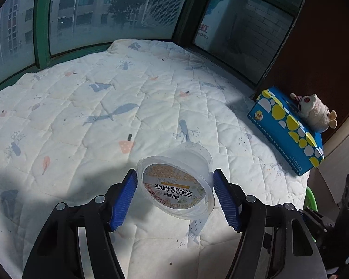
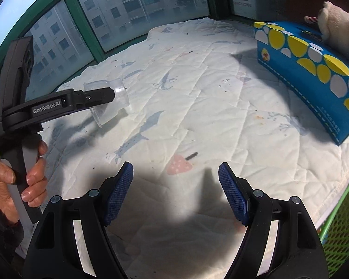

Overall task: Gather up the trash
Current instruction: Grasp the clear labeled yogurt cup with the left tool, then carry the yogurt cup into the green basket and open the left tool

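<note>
A clear plastic cup (image 1: 176, 186) with a printed foil lid lies tilted on its side on the white quilted blanket (image 1: 104, 107), lid towards the camera. My left gripper (image 1: 174, 174) is shut on it, a blue pad against each side of the rim. In the right wrist view the same cup (image 2: 114, 107) shows at the left, with one of the black fingers (image 2: 97, 95) across it and a hand (image 2: 32, 179) on the handle. My right gripper (image 2: 174, 167) hangs open over the blanket (image 2: 197, 107) with nothing between its pads.
A blue tissue box (image 1: 286, 127) with yellow and white dots stands at the right edge, a plush toy (image 1: 314, 111) on top; both show again, box (image 2: 314, 74) and toy (image 2: 342, 28). A green mesh basket (image 2: 337, 220) sits at the lower right. Green-framed windows (image 1: 41, 23) close off the back.
</note>
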A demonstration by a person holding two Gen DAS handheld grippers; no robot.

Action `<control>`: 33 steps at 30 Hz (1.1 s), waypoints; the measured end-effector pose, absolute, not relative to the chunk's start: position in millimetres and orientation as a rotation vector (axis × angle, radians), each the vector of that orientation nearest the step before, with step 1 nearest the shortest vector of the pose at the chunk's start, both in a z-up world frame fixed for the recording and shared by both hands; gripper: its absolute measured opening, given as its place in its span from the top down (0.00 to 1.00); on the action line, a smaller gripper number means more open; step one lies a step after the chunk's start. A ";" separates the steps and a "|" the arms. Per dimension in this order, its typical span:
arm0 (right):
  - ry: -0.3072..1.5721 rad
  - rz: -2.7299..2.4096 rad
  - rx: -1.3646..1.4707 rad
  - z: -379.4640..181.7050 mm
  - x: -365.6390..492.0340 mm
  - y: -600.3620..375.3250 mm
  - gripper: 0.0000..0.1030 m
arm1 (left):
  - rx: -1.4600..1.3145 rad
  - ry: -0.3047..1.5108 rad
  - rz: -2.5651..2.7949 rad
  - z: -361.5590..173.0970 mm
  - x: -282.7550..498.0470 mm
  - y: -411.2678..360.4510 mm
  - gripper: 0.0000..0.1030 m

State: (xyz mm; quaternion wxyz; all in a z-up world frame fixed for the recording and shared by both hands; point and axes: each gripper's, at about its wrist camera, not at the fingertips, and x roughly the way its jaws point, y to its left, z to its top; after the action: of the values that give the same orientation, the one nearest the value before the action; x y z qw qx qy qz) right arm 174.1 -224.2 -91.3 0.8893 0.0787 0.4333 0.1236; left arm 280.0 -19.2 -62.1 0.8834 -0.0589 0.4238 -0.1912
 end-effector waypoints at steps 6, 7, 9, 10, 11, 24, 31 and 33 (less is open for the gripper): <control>0.907 0.305 0.180 -91.9 187.0 -202.8 0.38 | -0.119 0.838 -0.349 -31.8 274.3 8.9 0.37; 0.908 0.308 0.177 -92.0 186.9 -200.7 0.41 | -0.118 0.835 -0.343 -29.5 272.2 11.5 0.37; 0.909 0.318 0.174 -92.1 184.7 -197.9 0.46 | -0.129 0.837 -0.343 -27.4 266.9 15.6 0.37; 0.906 0.315 0.169 -91.7 183.2 -197.5 0.48 | -0.134 0.837 -0.344 -27.0 263.2 16.3 0.37; 0.905 0.313 0.165 -91.4 180.4 -197.3 0.51 | -0.133 0.838 -0.346 -27.1 259.5 15.5 0.37; 0.859 0.171 0.212 -75.3 101.1 -275.2 0.58 | -0.102 0.857 -0.511 -36.0 187.5 -57.1 0.37; 0.833 0.034 0.280 -71.2 47.7 -333.5 0.59 | -0.045 0.862 -0.613 -39.2 153.5 -120.2 0.37; 0.827 -0.008 0.293 -71.0 31.9 -349.2 0.59 | -0.028 0.867 -0.647 -40.9 144.1 -138.6 0.37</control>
State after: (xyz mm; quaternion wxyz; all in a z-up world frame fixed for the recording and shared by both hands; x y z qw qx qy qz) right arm 31.9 -349.2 -71.0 0.9053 0.1418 0.4004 -0.0038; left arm 144.1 -138.6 -40.9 0.8571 -0.0132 0.4128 -0.3079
